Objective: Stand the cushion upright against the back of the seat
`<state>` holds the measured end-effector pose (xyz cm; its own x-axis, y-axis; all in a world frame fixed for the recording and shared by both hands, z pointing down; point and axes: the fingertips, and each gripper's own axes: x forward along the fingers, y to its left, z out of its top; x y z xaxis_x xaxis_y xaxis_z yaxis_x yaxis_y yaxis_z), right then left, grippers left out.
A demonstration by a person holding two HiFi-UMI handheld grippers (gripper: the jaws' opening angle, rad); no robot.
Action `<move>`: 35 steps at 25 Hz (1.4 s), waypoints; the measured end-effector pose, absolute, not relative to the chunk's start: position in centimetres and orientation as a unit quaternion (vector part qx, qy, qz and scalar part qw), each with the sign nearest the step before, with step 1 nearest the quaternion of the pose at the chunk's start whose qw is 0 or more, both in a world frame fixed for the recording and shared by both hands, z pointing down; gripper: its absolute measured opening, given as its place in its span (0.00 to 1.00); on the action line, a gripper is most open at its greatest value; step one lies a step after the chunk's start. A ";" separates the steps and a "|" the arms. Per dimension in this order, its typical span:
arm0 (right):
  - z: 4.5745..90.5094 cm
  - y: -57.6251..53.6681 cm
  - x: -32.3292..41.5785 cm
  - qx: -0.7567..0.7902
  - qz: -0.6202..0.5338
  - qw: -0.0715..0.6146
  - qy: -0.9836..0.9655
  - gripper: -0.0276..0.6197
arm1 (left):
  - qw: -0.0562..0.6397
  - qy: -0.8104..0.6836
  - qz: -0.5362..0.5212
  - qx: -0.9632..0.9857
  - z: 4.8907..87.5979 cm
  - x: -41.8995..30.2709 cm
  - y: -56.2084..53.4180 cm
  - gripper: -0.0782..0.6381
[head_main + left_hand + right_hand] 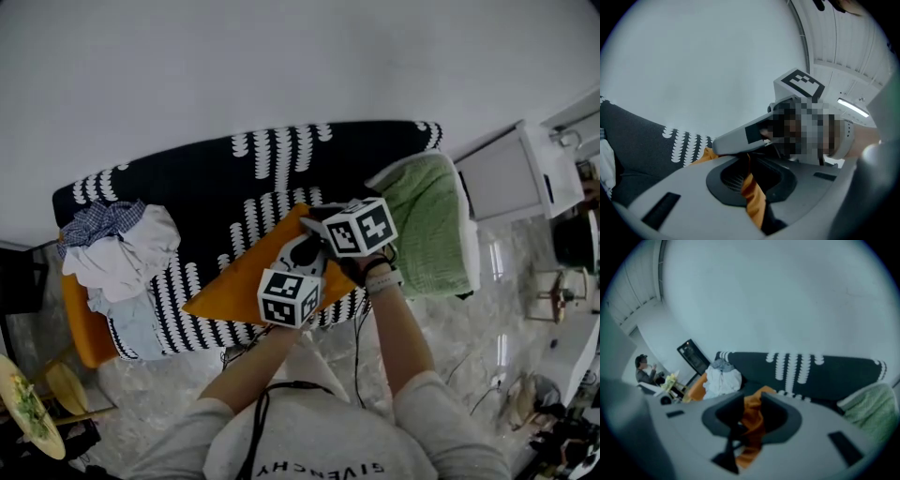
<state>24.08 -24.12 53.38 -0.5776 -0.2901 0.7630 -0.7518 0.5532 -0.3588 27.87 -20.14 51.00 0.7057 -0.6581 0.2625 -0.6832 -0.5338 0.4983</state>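
The orange cushion (pixel 236 287) hangs tilted over the front of the black sofa with white patterning (pixel 187 187), one corner reaching toward the backrest. Both grippers hold its near right edge. My left gripper (pixel 298 262) is shut on orange cushion fabric (pixel 753 194), which bunches between its jaws. My right gripper (pixel 321 227) sits just beyond the left one, and a fold of the cushion (pixel 751 420) fills the gap between its jaws, pinched. In the left gripper view the right gripper's grey body (pixel 740 139) crosses close in front. The sofa backrest (pixel 811 373) runs along the white wall.
A pile of white and checked clothes (pixel 117 248) lies on the sofa's left end. A green blanket (pixel 431 220) covers its right end. A white cabinet (pixel 511 173) stands to the right, and a small table with a plant (pixel 28 403) stands at lower left. A person (pixel 644 369) sits far off.
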 end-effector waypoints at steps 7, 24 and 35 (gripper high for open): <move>54.8 -24.5 27.2 0.335 0.346 0.352 -0.802 0.21 | 0.297 -0.362 0.041 0.883 51.8 28.5 -18.1 0.16; 59.2 -24.2 36.1 0.378 0.351 0.359 -0.778 0.13 | 0.319 -0.600 0.136 0.720 62.4 2.3 -9.4 0.17; 61.2 -23.3 39.8 0.381 0.329 0.375 -0.778 0.13 | 0.432 -0.650 0.104 0.616 68.1 -2.4 -6.3 0.37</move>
